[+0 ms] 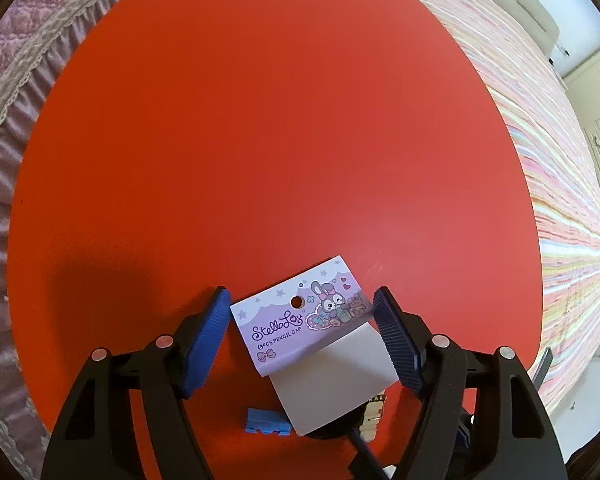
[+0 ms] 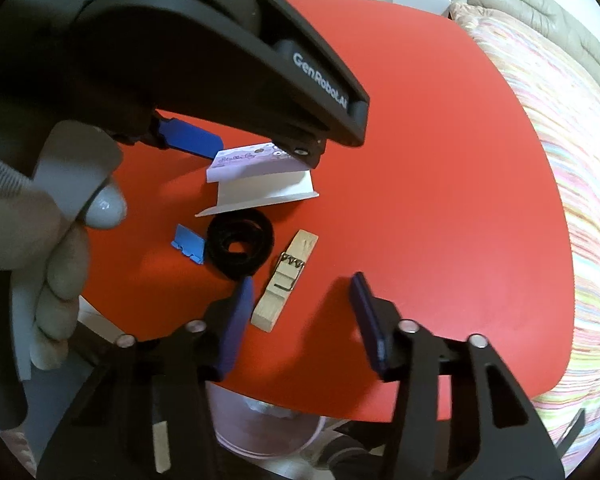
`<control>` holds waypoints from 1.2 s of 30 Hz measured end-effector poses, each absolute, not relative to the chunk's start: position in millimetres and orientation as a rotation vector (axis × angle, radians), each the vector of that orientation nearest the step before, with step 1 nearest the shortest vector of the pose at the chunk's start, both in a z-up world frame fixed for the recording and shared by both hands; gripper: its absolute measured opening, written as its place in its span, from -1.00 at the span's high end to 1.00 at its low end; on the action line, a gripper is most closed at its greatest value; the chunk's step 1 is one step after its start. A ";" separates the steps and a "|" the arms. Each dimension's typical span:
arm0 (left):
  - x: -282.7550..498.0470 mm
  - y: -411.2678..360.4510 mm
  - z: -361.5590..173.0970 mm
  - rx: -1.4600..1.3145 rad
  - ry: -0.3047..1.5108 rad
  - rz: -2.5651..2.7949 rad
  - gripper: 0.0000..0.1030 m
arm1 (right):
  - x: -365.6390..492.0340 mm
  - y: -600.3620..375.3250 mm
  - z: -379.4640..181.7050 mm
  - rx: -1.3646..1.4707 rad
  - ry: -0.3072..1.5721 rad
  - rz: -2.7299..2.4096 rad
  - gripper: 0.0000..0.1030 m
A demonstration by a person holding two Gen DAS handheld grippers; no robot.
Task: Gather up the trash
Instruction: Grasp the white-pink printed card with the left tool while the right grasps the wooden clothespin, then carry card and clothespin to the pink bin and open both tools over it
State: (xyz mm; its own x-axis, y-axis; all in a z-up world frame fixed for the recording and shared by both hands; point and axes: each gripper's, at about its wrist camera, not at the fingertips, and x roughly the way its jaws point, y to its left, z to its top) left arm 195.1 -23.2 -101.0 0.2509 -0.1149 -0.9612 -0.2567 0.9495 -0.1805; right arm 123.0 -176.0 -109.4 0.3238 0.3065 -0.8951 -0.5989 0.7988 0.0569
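Red and glossy, the rounded tabletop (image 1: 260, 140) stands beside a bed with a rainbow-striped cover (image 1: 540, 184) on the right and a quilted mauve spread (image 1: 8, 120) on the left. Near the front edge lies the trash: a folded purple-and-white cardboard pencil-cap header card (image 1: 300, 320), with a small blue plastic scrap (image 2: 188, 246), a black hair scrunchie (image 2: 240, 244) and a wooden clothespin (image 2: 286, 280) just nearer. The left claw (image 1: 300, 320) straddles the card, blue pads at either side of the printed flap, apparently not yet pinching; the card looks unlifted. The right claw (image 2: 300, 312) hangs released, nothing gripped, the clothespin just inside its left pad. To do this well, the left claw should probably close squarely on the raised flap, as thin card may buckle or slide. Far across the tabletop is open room; the near edge is close, with a pale translucent bin (image 2: 268, 432) below it.
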 end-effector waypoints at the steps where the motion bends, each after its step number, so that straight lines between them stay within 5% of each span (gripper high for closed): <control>1: 194.7 -22.2 -100.8 -0.328 1.319 0.095 -0.36 | 122.5 -174.8 -109.8 -0.324 1.087 0.603 0.16; 9: 190.2 -11.1 -99.7 -0.303 1.306 0.082 -0.35 | 119.6 -171.2 -110.3 -0.372 1.094 0.639 0.76; 36: 145.0 2.7 -53.0 -0.159 1.081 0.040 -0.35 | 122.2 -206.0 -63.5 -0.295 1.035 0.654 0.77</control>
